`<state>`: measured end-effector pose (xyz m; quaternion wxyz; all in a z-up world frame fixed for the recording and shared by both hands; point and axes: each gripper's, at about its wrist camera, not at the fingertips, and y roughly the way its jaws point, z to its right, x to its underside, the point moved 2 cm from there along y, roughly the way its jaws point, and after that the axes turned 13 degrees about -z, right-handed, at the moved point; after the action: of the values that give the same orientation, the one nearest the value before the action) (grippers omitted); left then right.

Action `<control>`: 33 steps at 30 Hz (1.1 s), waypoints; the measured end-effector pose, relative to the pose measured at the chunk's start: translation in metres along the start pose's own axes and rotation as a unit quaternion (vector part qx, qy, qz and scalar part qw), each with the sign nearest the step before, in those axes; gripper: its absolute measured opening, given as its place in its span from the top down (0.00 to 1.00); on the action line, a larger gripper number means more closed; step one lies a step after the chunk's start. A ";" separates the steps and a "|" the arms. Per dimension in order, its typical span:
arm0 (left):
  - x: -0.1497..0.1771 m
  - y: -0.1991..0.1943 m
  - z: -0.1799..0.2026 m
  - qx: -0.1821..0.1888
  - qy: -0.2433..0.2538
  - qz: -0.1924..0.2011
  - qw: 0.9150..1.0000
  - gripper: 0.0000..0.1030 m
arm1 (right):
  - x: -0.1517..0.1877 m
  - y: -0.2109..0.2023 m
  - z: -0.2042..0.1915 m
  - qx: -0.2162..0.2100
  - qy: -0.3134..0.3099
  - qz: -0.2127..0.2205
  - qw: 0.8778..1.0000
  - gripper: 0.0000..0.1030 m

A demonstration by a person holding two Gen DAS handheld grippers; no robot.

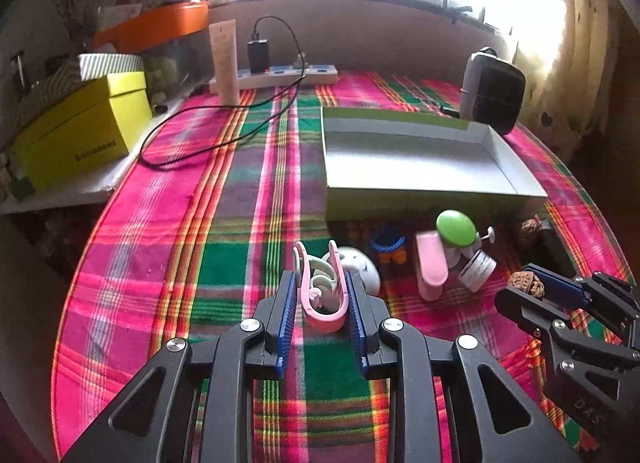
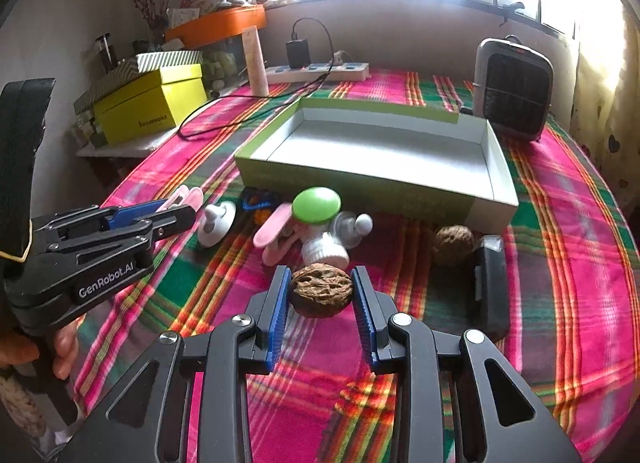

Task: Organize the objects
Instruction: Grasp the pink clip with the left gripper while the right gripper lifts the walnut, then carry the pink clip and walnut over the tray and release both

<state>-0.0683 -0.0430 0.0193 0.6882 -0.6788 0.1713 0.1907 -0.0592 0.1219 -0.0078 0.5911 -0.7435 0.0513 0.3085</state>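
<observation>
Fingers: left gripper (image 1: 322,295) clamps a pink clip (image 1: 320,295); right gripper (image 2: 322,293) pinches a walnut (image 2: 321,290), both above the table (image 2: 560,263).
Handling: walnut hard, round, likely slippery; clip light, springy.
Destination: probably the empty box (image 2: 500,167) beyond.

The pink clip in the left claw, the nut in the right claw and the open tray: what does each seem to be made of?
Pink clip: apparently moulded plastic, smooth with a slight gloss. Walnut: natural woody shell, matt brown and deeply wrinkled. Open tray: probably cardboard, given its thin folded walls, flat white inside and printed green outside.
</observation>
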 end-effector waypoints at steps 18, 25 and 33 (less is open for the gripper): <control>-0.054 0.003 0.018 0.030 0.020 0.018 0.999 0.78 | -0.055 0.002 0.016 0.009 -0.004 0.018 1.000 0.68; -0.071 0.011 0.024 0.038 0.026 0.015 0.999 0.78 | -0.074 0.013 0.023 0.011 0.001 0.013 1.000 0.68; -0.093 0.027 0.026 0.051 0.027 0.006 0.998 0.78 | -0.099 0.029 0.031 0.020 0.002 0.004 1.000 0.68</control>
<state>-0.1632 -0.0192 0.0421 0.7159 -0.6466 0.2035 0.1669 -0.1638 0.1134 0.0154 0.6044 -0.7319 0.0614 0.3085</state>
